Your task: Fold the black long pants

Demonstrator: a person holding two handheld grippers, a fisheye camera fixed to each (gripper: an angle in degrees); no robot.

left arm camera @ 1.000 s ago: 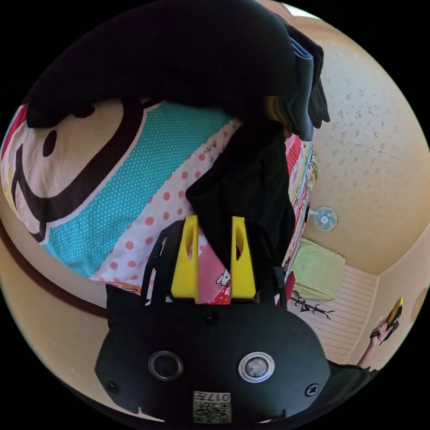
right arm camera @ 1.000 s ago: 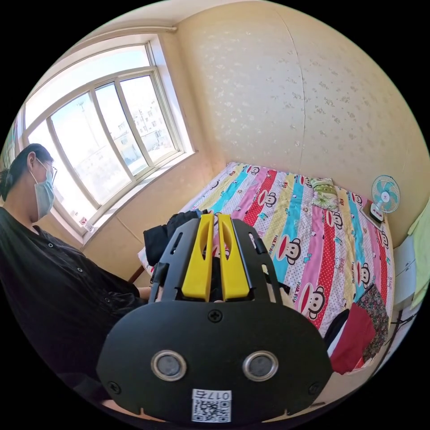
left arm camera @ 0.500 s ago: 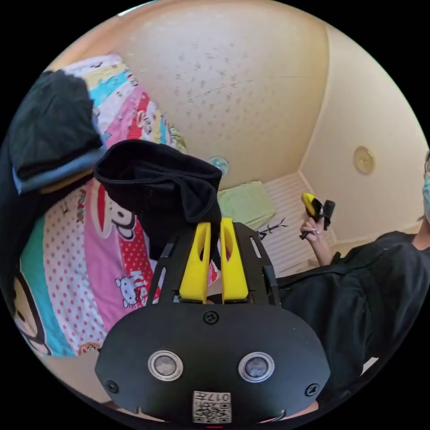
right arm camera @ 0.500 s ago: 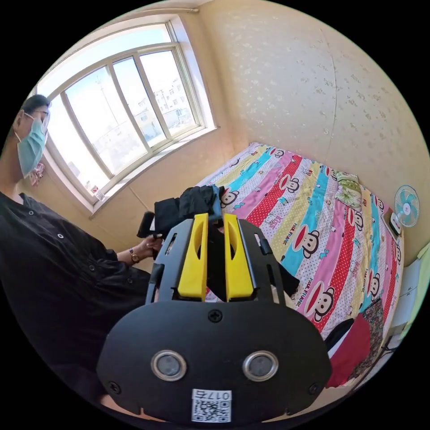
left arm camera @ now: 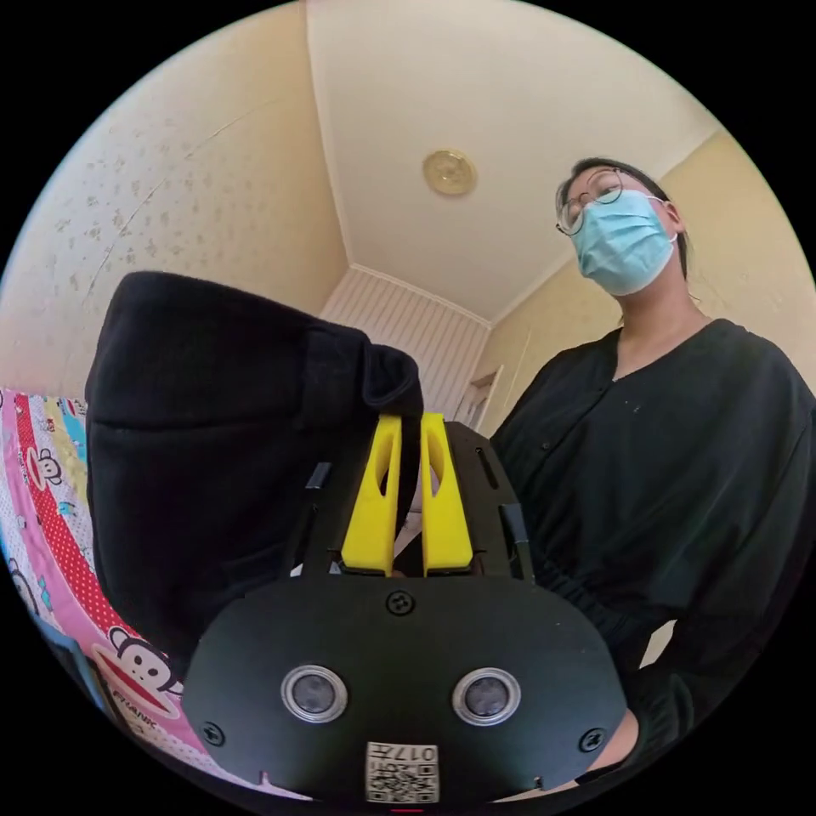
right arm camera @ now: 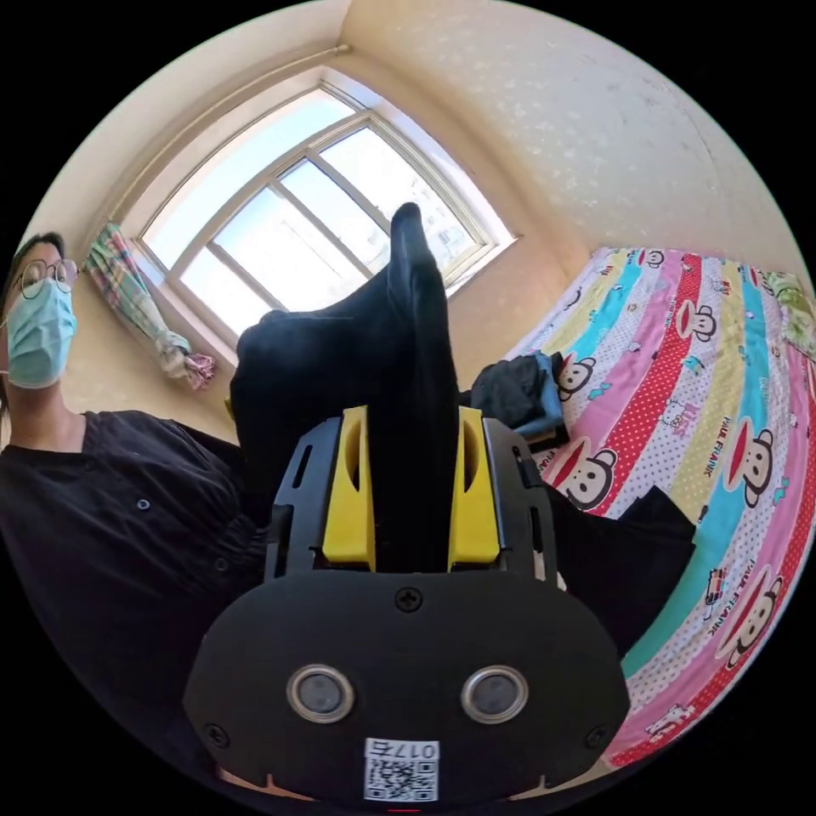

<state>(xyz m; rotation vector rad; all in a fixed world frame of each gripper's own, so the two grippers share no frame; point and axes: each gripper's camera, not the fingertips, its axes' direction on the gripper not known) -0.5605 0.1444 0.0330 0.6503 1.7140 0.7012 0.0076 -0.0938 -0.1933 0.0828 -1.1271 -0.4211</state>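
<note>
So the black long pants (left arm camera: 212, 442), soft dark fabric, are up off the bed and pinched in both tools. In the left gripper view, the left tool (left arm camera: 408, 433) with its yellow jaws on a black body is nearly closed with a thin edge of the fabric squeezed between the jaws, and the rest of the pants bunches up in a big lump to the left of the jaws. In the right gripper view, the right tool (right arm camera: 410, 425) has its yellow jaws set wider, clamped on a thick fold of the same pants (right arm camera: 399, 357), which sticks up past the jaw tips and spreads off to the left, with another part hanging to the lower right over the bed. The bed has a striped cartoon-monkey bedsheet (right arm camera: 722, 408) in pink, red, teal and yellow, and a small pile of dark folded clothes (right arm camera: 518, 391) sits near its edge by the wall. Behind that there's a big arched window (right arm camera: 297, 229) with a plaid curtain (right arm camera: 140, 297) tied off beside it. A person in a black top (left arm camera: 680, 476) stands close behind the tools, under a pale ceiling with a round gold fitting (left arm camera: 449, 172).
</note>
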